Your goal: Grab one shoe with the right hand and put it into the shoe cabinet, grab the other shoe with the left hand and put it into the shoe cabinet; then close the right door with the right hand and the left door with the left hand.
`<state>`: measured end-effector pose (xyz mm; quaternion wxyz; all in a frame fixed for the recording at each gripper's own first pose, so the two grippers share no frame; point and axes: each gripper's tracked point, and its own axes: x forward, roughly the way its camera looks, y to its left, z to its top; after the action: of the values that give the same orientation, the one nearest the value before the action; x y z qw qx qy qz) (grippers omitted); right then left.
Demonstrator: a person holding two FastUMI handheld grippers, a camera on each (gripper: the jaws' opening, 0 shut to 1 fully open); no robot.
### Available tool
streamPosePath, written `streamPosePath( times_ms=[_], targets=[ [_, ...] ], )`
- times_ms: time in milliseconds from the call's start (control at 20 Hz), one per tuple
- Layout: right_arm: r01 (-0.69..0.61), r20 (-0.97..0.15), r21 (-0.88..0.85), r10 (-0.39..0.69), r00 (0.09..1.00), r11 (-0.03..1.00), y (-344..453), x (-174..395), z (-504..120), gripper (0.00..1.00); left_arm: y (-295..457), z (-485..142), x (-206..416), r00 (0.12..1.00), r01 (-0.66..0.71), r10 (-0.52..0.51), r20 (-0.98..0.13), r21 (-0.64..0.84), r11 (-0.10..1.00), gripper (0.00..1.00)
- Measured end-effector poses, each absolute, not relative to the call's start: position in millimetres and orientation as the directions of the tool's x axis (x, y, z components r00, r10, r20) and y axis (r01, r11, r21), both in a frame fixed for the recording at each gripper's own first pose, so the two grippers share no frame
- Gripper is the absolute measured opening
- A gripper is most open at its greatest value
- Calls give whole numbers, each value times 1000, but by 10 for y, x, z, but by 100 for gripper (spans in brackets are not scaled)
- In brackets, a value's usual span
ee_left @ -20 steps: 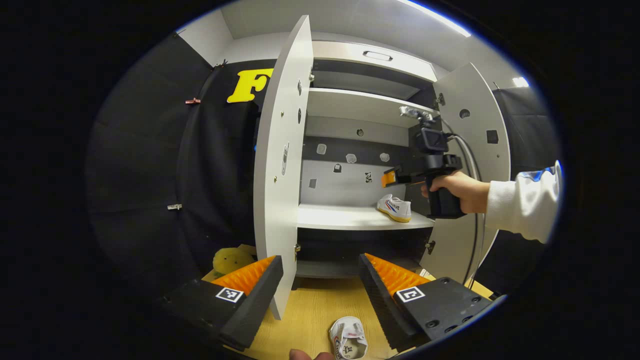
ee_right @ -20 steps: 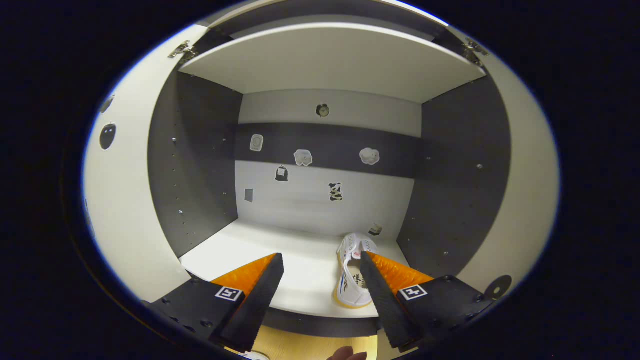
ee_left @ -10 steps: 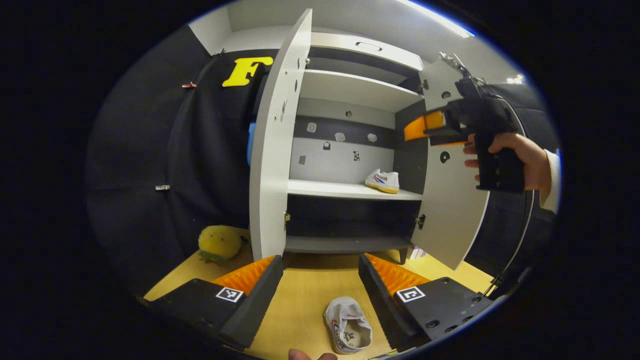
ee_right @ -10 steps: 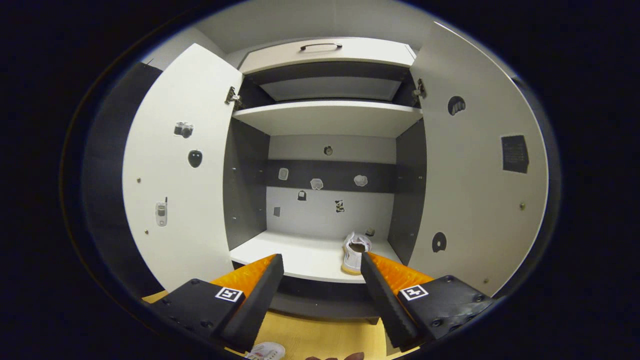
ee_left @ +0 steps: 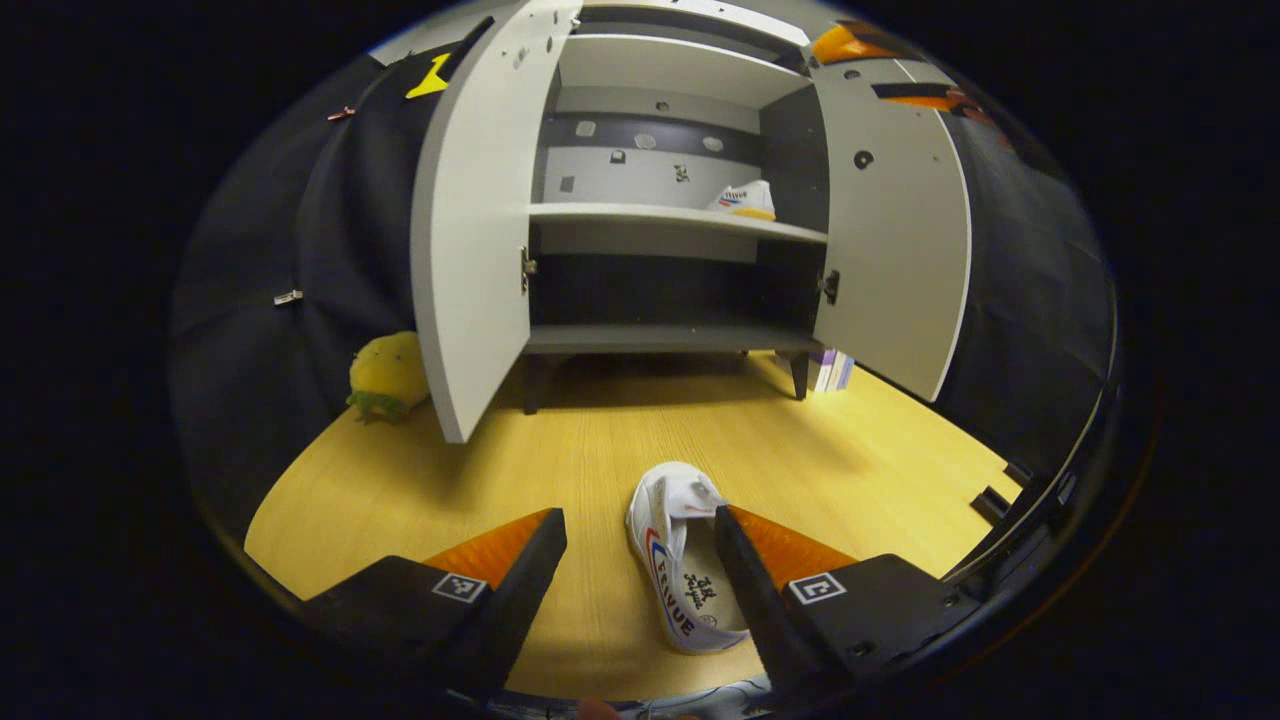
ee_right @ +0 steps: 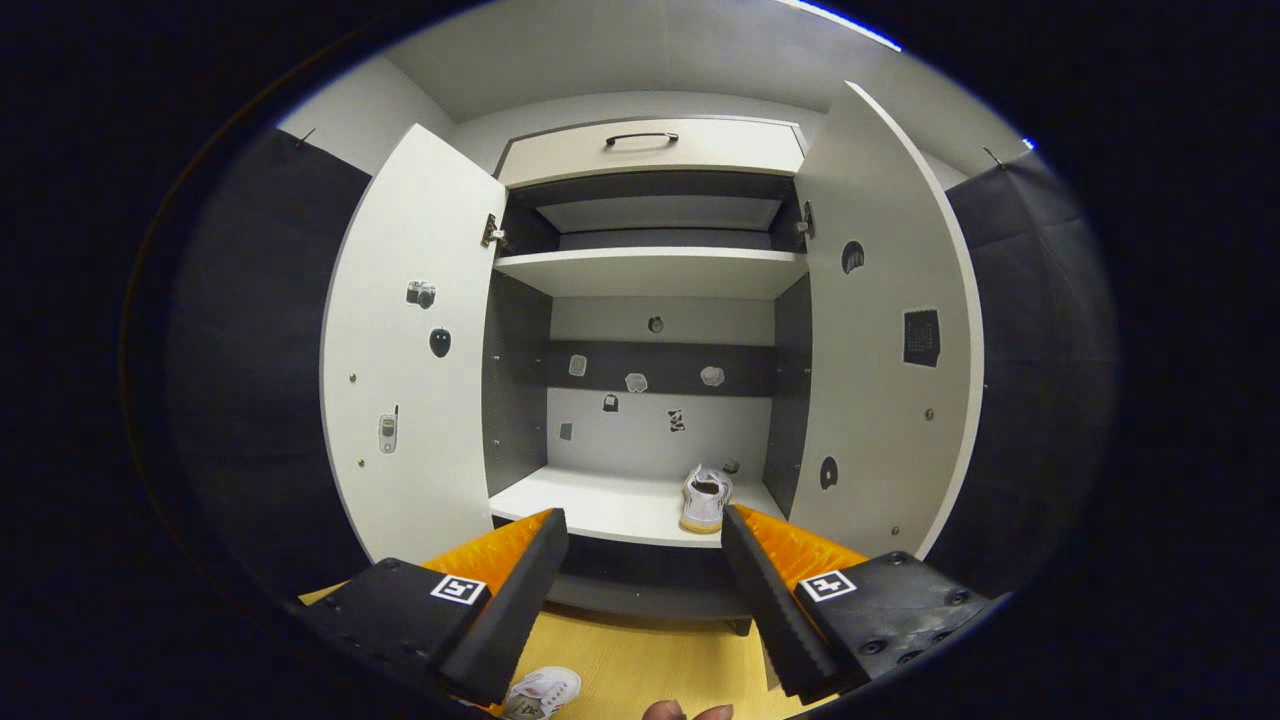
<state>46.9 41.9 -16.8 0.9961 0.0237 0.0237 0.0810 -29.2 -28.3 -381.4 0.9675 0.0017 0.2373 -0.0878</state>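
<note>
Left gripper view: camera low, tilted down toward wooden floor (ee_left: 600, 440), left gripper (ee_left: 640, 555) spread at bottom edge; shoe on floor (ee_left: 680, 555) close, just ahead between fingers; shoe cabinet (ee_left: 670, 220) farther ahead, seen from below

Right gripper view: camera higher, facing straight into shoe cabinet (ee_right: 650, 400) from moderate distance, right gripper (ee_right: 645, 560) spread at bottom; shelved shoe (ee_right: 706, 497) ahead, just above right finger

Shared: cabinet interior, both open doors, shelved shoe (ee_left: 742, 198), floor shoe (ee_right: 541, 692)
</note>
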Motion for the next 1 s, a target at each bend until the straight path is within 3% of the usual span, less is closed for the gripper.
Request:
streamPosePath(
  times_ms=[300, 400, 550, 800, 850, 1000],
  targets=[
    [-139, -49, 89, 144, 988, 986, 219, 280, -108, 98, -455, -4411, -6, 830, 213, -196, -523, -27, 977, 87],
    [-128, -62, 103, 135, 989, 986, 143, 184, -137, 98, -446, -4552, 119, 825, 206, -180, -535, -11, 979, 80],
    [-100, -90, 68, 106, 990, 993, -43, 103, -208, 97, -440, -4750, 263, 807, 178, -154, -569, -15, 984, 60],
    [-44, -118, 51, 49, 992, 998, -280, 50, -286, 98, -376, -4806, 405, 808, 97, -90, -582, -20, 995, 43],
    [-40, -125, 56, 47, 991, 998, -302, 45, -306, 98, -349, -4823, 413, 800, 79, -73, -596, -16, 997, 33],
    [-40, -124, 60, 47, 991, 997, -347, 28, -300, 98, -309, -4802, 457, 771, 90, -57, -635, 20, 996, 18]
  ],
)
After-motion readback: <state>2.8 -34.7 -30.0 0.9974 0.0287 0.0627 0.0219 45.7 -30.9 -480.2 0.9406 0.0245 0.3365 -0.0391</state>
